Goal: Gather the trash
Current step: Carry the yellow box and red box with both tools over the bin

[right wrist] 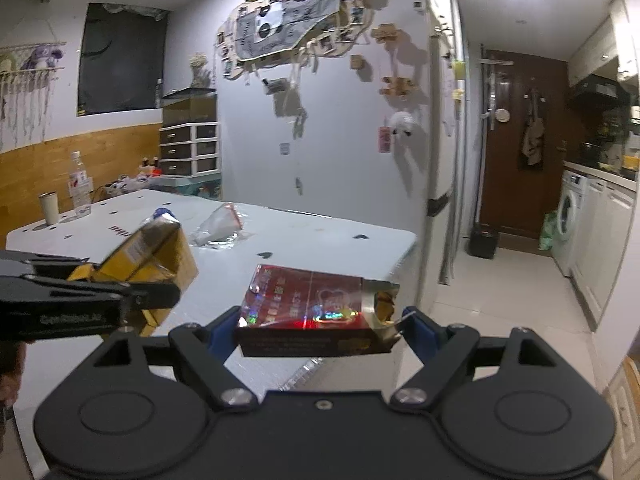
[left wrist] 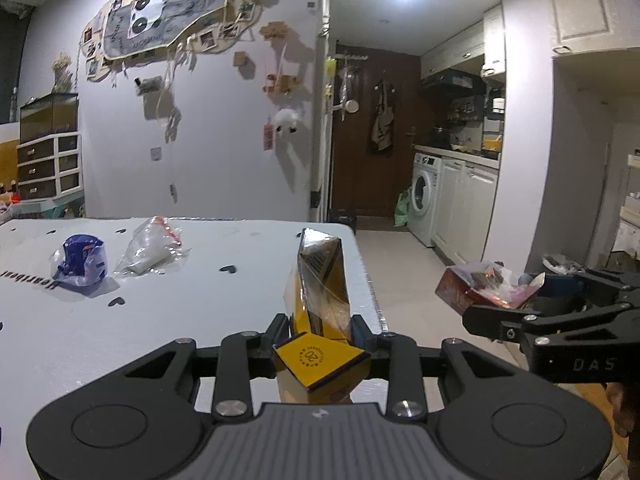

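Blue wrapper [left wrist: 82, 260], clear bag [left wrist: 150, 249] — on white table [left wrist: 200, 320].

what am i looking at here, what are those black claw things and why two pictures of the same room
Each black claw is a hand-held two-finger gripper with a camera on it, so each picture looks forward along one claw. In the left-hand view, the left gripper is clamped on a yellow box. In the right-hand view, the right gripper is clamped across a red box. Each claw also shows at the edge of the other's picture. Still on the white table lie a blue wrapper and a clear plastic bag; a water bottle and a cup stand at its far end.
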`<state>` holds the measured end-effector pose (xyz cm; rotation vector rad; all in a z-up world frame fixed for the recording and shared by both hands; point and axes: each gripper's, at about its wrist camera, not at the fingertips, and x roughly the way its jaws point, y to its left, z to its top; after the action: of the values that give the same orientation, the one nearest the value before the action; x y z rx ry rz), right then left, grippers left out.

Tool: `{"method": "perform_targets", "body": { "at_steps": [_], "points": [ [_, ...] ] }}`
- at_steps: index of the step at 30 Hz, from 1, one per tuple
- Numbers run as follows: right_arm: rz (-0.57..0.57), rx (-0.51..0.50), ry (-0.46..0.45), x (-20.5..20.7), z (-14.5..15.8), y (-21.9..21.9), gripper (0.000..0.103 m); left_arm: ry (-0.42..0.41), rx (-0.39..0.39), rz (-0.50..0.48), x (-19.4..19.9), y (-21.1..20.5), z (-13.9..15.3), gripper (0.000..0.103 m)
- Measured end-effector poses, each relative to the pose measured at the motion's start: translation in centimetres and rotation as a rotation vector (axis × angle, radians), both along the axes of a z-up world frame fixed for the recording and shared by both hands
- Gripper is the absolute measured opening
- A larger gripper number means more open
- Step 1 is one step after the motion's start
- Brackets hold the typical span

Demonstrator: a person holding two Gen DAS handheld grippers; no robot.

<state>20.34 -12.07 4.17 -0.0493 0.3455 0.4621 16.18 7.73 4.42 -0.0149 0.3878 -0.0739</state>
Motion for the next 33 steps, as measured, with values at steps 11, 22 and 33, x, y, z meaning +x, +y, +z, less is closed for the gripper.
{"method": "perform_targets", "body": {
  "at_steps": [11, 22, 33],
  "points": [
    [-0.151, 0.033, 0.037, -3.1, -1.3, -6.6, 0.085, -0.019, 0.004, -0.084, -2.3, -5.2, -0.7, 0.034],
    [-0.268, -0.02, 0.072, -5.8, -4.5, -11.9, 0.085, 0.04, -0.01, -0.187, -1.7, -11.2, -3.9, 0.034],
    [-0.374, -0.027, 0.185, -5.5, -10.8, -15.8, 0.085, 0.168, -0.005, -0.259, 1.3, -15.4, -9.2, 0.034]
  ]
}}
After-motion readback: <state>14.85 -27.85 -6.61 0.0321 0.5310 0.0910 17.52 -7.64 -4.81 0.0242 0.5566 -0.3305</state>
